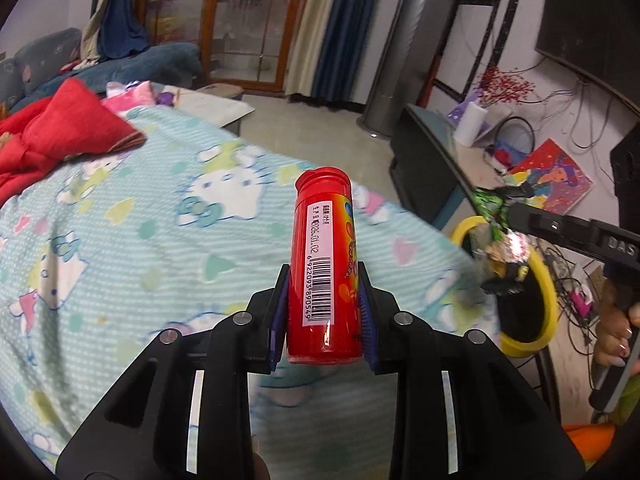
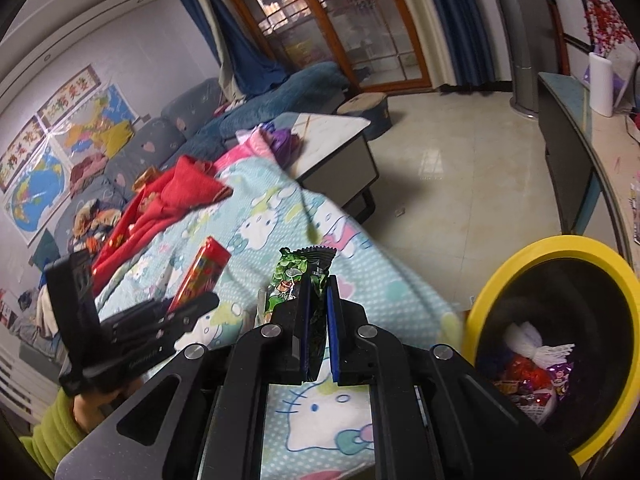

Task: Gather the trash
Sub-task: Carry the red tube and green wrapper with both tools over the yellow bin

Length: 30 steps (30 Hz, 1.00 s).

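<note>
My left gripper point(image 1: 323, 280) is shut on a red plastic candy tube point(image 1: 322, 256) with a barcode label, held lifted over the cartoon-print blanket point(image 1: 140, 240). From the right wrist view the same tube point(image 2: 202, 276) sticks up from the left gripper point(image 2: 188, 304) at the left. My right gripper point(image 2: 318, 284) is shut on a crumpled green snack wrapper point(image 2: 294, 276). In the left wrist view that wrapper point(image 1: 494, 208) hangs from the right gripper point(image 1: 502, 216) over the rim of the yellow-rimmed black bin point(image 1: 546, 280). The bin point(image 2: 504, 280) holds several wrappers and white paper.
A red cloth point(image 1: 60, 128) lies on the blanket's far left. Beyond the bed's end stands a low table point(image 2: 332, 148). A dark cabinet point(image 1: 428, 168) with a white roll point(image 1: 474, 124) and cables runs along the right wall. Tiled floor point(image 2: 460, 184) lies between bed and cabinet.
</note>
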### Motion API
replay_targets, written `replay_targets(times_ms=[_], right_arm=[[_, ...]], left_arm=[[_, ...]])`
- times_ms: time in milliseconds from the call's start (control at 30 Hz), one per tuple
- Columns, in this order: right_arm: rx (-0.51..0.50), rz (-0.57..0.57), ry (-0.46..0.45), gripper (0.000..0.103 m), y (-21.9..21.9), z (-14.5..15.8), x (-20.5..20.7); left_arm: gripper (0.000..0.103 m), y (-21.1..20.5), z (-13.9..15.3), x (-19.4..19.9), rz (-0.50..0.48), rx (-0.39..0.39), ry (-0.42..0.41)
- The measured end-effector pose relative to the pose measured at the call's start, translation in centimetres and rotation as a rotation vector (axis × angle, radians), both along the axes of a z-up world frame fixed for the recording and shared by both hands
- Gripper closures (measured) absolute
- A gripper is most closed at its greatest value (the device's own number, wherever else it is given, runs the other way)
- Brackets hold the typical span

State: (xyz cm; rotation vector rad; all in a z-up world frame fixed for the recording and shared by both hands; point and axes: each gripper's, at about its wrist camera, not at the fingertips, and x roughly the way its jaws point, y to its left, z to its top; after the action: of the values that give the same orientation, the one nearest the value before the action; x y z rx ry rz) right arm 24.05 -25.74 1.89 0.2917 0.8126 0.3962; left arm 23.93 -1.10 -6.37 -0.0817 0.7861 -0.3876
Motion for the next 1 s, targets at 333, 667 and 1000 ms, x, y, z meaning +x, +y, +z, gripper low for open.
replay_targets(times_ms=[333,667,1000], right_arm=[[0.018,-0.106,-0.052,0.095,-4.4,1.2,-0.9],[0.033,-0.207,-0.074,0.095,-8.3,1.3,-1.7],[0.024,-0.287,-0.092,0.095,-11.5,1.1,-2.8]], left_arm=[[0.08,-4.8,1.5,-1.9,-0.071,-0.012,-0.043],[0.08,-8.1,2.6,-3.5,-0.134,-0.033,-0.065],[0.08,-11.1,3.4,-4.6,-0.197,-0.047,-0.086]])
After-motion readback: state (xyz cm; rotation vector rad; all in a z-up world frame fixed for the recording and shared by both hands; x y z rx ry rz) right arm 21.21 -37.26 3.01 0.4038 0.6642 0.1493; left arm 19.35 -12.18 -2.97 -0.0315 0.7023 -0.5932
